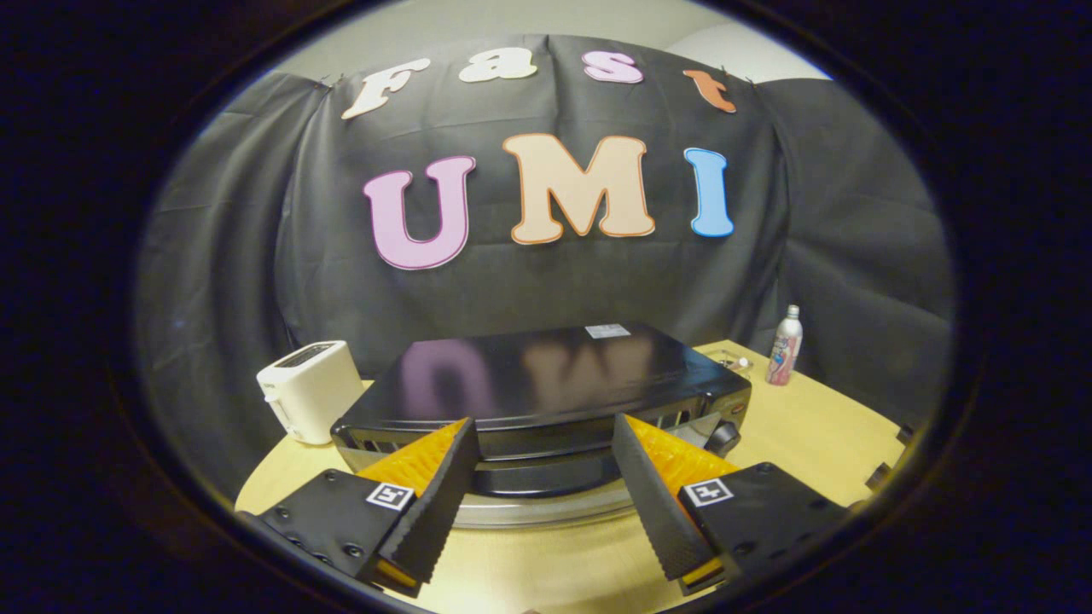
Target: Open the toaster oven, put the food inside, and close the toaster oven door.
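Claw [541,450] up close, spread wide and holding nothing — its fingers flank the toaster oven's [546,384] door handle [546,479], seemingly lined up for the opening pull.

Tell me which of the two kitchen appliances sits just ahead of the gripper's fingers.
The black toaster oven, wide and glossy, lies just beyond the open gripper. The small white toaster stands off beside it.

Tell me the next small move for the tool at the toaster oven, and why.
Probably ease the tool forward and down so its open fingers straddle the dark handle bar on the glossy black toaster oven, then close. The fingers stand wide apart just short of the oven's front, holding nothing, and the door looks shut, so opening it comes first.
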`<state>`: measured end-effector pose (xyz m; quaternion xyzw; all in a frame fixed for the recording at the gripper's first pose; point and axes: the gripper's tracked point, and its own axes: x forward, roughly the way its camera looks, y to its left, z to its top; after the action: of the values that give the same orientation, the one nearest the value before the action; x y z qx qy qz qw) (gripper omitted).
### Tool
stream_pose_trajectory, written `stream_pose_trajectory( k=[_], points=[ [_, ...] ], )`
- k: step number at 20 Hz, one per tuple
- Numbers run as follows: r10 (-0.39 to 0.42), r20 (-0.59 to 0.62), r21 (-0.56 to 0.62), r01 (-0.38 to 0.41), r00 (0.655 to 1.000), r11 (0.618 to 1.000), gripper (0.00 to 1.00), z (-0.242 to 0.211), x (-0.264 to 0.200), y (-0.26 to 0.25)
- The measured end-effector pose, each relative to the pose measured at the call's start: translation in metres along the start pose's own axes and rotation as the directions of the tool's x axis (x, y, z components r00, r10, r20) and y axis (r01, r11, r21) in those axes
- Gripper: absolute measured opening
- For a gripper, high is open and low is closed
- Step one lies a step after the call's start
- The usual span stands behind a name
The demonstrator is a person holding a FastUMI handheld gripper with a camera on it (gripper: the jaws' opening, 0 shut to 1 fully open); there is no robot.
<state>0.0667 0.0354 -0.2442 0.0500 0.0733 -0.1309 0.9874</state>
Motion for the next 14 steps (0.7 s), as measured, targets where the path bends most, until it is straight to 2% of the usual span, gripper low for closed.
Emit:
stream_pose_trajectory(
  k=[8,14],
  points=[
    [-0.031,-0.125,0.023,0.034,0.992,0.999,0.98,-0.027,-0.039,-0.012],
    [-0.161,-0.255,0.020,0.172,0.953,0.985,0.98,-0.067,-0.069,-0.028]
  ],
)
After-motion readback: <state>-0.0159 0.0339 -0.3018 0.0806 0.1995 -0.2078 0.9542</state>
